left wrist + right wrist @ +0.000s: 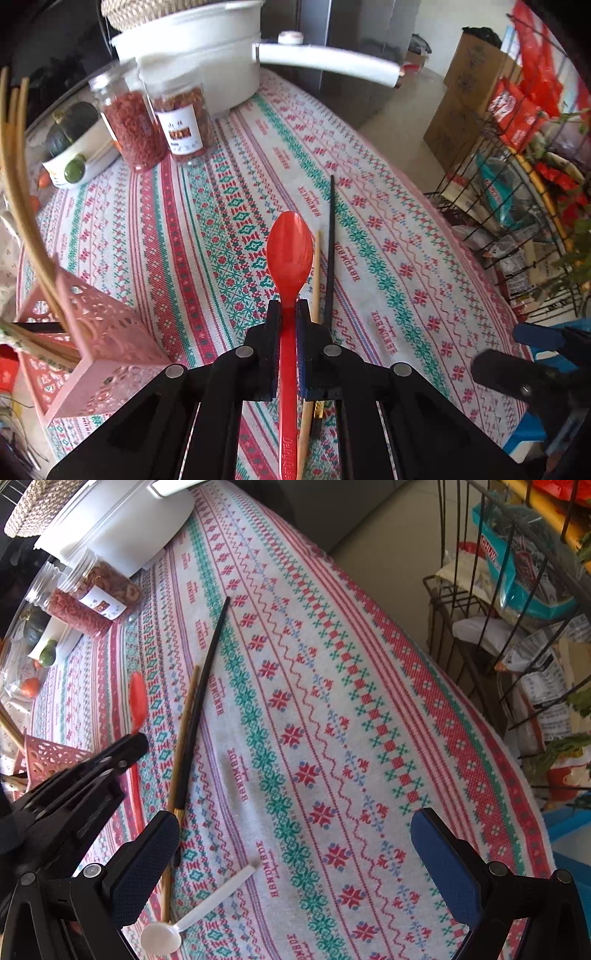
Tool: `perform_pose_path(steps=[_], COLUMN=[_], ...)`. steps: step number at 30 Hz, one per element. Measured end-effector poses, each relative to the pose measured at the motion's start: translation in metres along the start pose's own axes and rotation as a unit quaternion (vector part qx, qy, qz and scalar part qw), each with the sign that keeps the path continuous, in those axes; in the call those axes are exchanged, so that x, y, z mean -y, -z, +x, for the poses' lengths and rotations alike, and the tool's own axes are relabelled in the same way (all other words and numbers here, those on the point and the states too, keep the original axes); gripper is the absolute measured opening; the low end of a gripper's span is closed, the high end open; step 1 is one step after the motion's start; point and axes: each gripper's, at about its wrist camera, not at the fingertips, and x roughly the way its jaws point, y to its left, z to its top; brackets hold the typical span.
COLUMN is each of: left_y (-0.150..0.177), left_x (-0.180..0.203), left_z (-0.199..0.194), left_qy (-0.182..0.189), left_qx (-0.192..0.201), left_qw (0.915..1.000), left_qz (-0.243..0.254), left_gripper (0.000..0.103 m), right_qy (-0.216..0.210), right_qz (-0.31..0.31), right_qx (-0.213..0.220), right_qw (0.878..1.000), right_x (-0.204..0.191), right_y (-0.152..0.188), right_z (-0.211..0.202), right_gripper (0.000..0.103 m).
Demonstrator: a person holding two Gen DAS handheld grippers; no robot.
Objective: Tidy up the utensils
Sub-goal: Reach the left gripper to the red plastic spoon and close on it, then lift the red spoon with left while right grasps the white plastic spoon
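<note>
My left gripper (287, 308) is shut on the handle of a red plastic spoon (289, 254), bowl pointing forward, held above the patterned tablecloth. It also shows in the right wrist view (138, 701). A wooden chopstick (315, 273) and a black chopstick (331, 236) lie on the cloth just right of the spoon; both show in the right wrist view, wooden (186, 716) and black (207, 679). A small white spoon (192, 919) lies near my right gripper (295, 845), which is open and empty above the cloth. A pink utensil holder (92, 354) with chopsticks stands at the left.
Two jars (155, 122) of dried food, a white pot (207, 55) with a long handle and a dish (81, 162) of vegetables stand at the table's far side. A wire rack (517, 229) of packets stands beyond the table's right edge.
</note>
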Motion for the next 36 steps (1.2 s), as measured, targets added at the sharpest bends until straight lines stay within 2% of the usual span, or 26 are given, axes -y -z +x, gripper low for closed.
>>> perform_pose_path(steps=[6,13,17,25,32,36], left_y=[0.039,0.093,0.109,0.122,0.13,0.13], left_x=[-0.014,-0.052,-0.071,-0.088,-0.096,-0.096], left_z=[-0.078,-0.127,-0.137,-0.149,-0.14,-0.136], left_qy=[0.037,0.087,0.112,0.11,0.1,0.095], left_qx=[0.076,0.121,0.118,0.124,0.112,0.112], left_qw=[0.9963,0.9888,0.9859,0.9851,0.9878,0.9881], left_qz=[0.013,0.0,-0.038,-0.046,-0.044,-0.046], left_gripper=[0.008,0.008,0.008,0.008,0.008,0.008], right_qy=[-0.013,-0.068,-0.084,-0.078,-0.03,-0.01], right_qz=[0.018,-0.009,-0.021,-0.002,-0.031,-0.053], right_qx=[-0.01,-0.054,-0.082,-0.113,-0.09,-0.075], right_qw=[1.0,0.996,0.993,0.991,0.995,0.996], right_x=[-0.002,-0.032,-0.048,-0.061,-0.082,-0.094], right_y=[0.015,0.048,0.062,0.065,0.065,0.064], right_z=[0.001,0.013,0.027,0.056,0.066,0.069], right_gripper=[0.103,0.103,0.096,0.075,0.061,0.057])
